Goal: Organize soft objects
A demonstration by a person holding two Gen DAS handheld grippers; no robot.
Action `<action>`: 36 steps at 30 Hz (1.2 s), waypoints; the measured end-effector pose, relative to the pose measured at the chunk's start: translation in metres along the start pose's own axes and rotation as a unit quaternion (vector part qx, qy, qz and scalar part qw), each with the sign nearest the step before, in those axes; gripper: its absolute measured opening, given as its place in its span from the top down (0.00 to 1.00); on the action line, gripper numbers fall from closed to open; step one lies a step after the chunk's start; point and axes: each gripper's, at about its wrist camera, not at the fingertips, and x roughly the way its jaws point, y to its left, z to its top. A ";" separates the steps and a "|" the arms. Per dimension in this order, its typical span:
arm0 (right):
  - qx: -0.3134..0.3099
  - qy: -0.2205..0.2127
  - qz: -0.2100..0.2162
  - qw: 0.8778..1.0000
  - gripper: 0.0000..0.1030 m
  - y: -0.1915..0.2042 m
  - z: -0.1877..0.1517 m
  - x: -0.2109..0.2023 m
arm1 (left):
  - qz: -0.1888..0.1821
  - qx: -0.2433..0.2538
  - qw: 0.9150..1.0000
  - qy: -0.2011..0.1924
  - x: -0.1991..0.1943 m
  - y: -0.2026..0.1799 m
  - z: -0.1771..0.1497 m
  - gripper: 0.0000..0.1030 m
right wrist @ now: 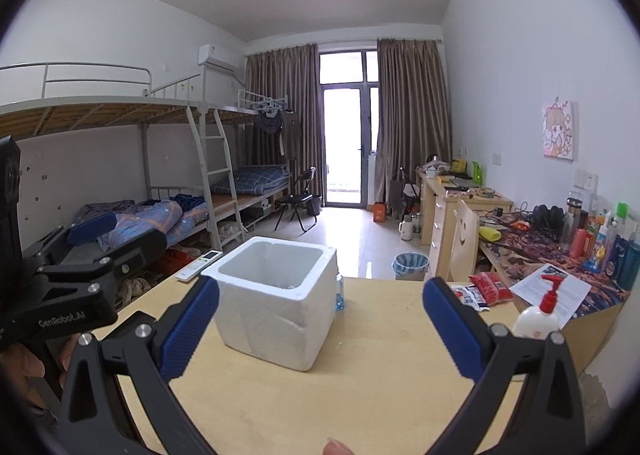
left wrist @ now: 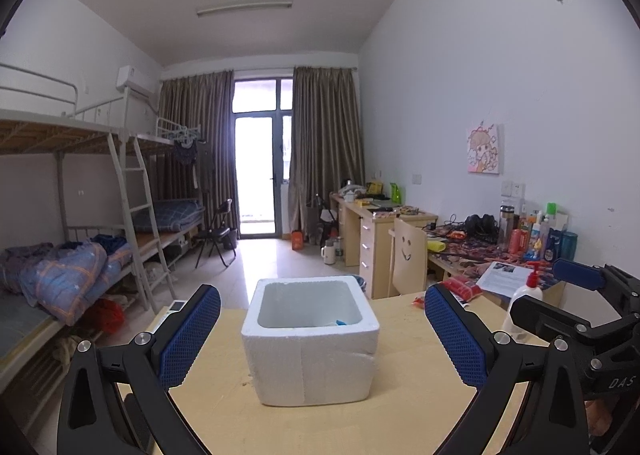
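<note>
Left gripper (left wrist: 322,331): we see it at the bottom of the left wrist view, blue pads spread wide and holding nothing, the foam box framed between them.
Right gripper (right wrist: 320,325): we see it spread wide and empty too, low in the right wrist view.
Wooden table (left wrist: 360,415): it fills the lower centre of both views under the grippers.
White foam box (left wrist: 310,339): it stands upright in the centre of the table, open at the top; we make out a small blue item (left wrist: 341,322) at its inner right corner, but cannot tell what.
Pump bottle (right wrist: 538,315): white with a red pump, at the table's right edge.
Red packets (right wrist: 490,287): beyond the bottle, at the right edge.
Remote control (right wrist: 199,265): on the table's far left corner.
Bunk beds (right wrist: 160,159): far left, with blue bedding.
</note>
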 end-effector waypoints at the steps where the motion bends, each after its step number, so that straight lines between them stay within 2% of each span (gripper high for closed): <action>1: 0.000 -0.004 0.001 1.000 0.00 0.001 -0.002 -0.007 | -0.001 0.002 1.000 -0.003 -0.007 -0.002 0.000 0.01; 11: -0.001 -0.027 -0.005 1.000 0.00 0.015 -0.017 -0.057 | -0.002 0.015 1.000 -0.026 -0.060 -0.016 -0.010 0.01; 19: -0.008 -0.036 -0.007 0.999 0.00 0.026 -0.029 -0.076 | -0.004 0.018 0.999 -0.045 -0.092 -0.019 -0.023 0.01; 27: -0.003 -0.039 -0.005 0.999 0.00 0.035 -0.047 -0.082 | 0.003 0.014 0.998 -0.057 -0.109 -0.016 -0.038 0.01; 36: -0.014 -0.047 -0.007 0.999 0.00 0.047 -0.069 -0.086 | 0.014 0.010 0.998 -0.065 -0.116 -0.014 -0.070 0.01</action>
